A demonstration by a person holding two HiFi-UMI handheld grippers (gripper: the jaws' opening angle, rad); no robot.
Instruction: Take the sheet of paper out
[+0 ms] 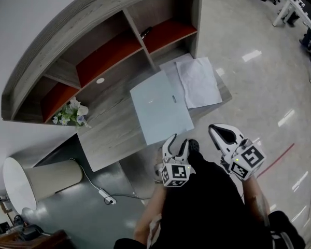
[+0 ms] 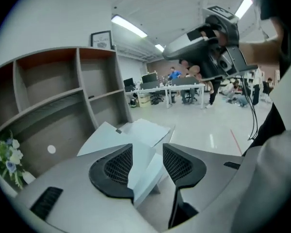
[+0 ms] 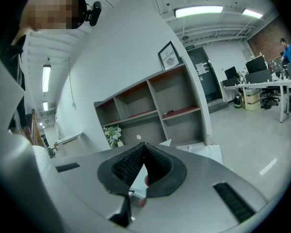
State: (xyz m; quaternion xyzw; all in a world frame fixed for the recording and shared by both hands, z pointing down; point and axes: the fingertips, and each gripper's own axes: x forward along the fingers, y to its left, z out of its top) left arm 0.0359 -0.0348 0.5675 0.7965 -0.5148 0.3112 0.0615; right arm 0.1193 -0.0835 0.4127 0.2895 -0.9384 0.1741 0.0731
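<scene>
Head view: the sheet of paper (image 1: 198, 82) lies flat on the bench (image 1: 114, 134) toward its right end, white and a bit creased. Its left edge is just beside the pale blue folder (image 1: 160, 113), and it partly covers a 2nd sheet (image 1: 170, 67) that sits closer to the shelf unit (image 1: 93, 45). The folder is closed and flat, and its near edge is about at the bench front edge. We see neither gripper on the paper. L gripper (image 1: 177, 141) hangs off the bench front, just short of the folder's near edge. In its own view the fingers (image 2: 111, 166) stand wide apart with no pad pressing on anything. The folder's pale corner shows in the gap, but we can't tell if it really reaches in between or only sits behind. R gripper (image 1: 213, 129) is to the right of it, clear of the bench and well apart from the paper. Its fingers (image 3: 157, 166) are closed tip to tip on nothing. Misc: flowers (image 1: 70, 114) at the bench's left back corner by the shelves, a lamp shade (image 1: 41, 178) on the floor at left, and a cable w/ plug (image 1: 104, 197) on the floor by it.
</scene>
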